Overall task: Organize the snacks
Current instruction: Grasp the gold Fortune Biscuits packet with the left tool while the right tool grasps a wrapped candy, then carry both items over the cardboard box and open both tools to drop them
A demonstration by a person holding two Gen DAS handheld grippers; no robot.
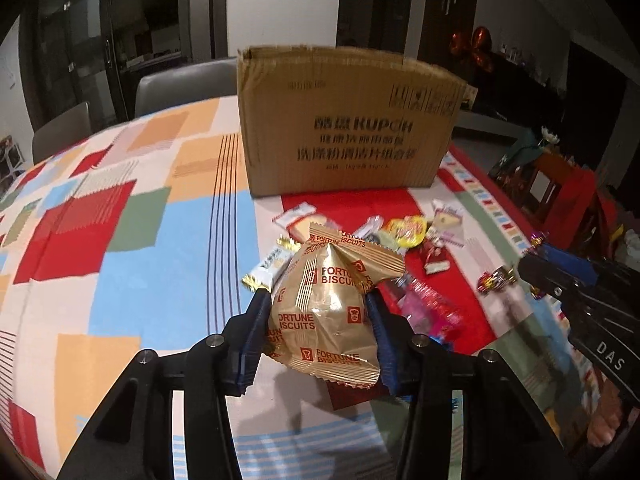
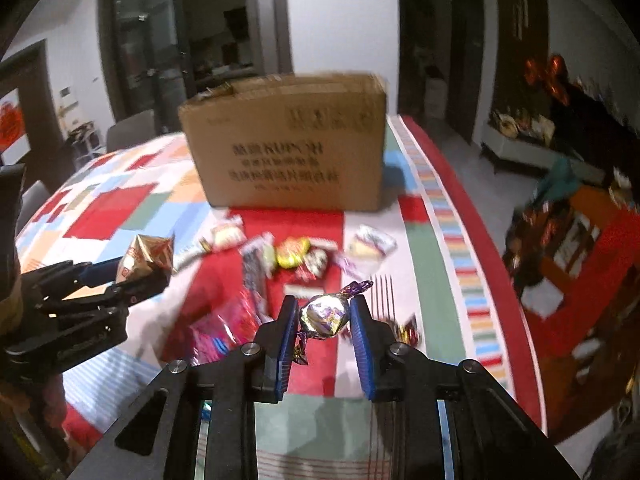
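My left gripper is shut on a gold Fortune Biscuits packet and holds it above the table; it also shows at the left of the right wrist view. My right gripper is shut on a foil-wrapped purple candy, held above the table; it shows at the right of the left wrist view. A brown cardboard box stands at the back of the table. Several loose snacks lie in front of it.
The table wears a patchwork cloth of red, blue and orange. A pink wrapper lies near my right gripper. Grey chairs stand behind the table. A cluttered red stand is off the table's right edge.
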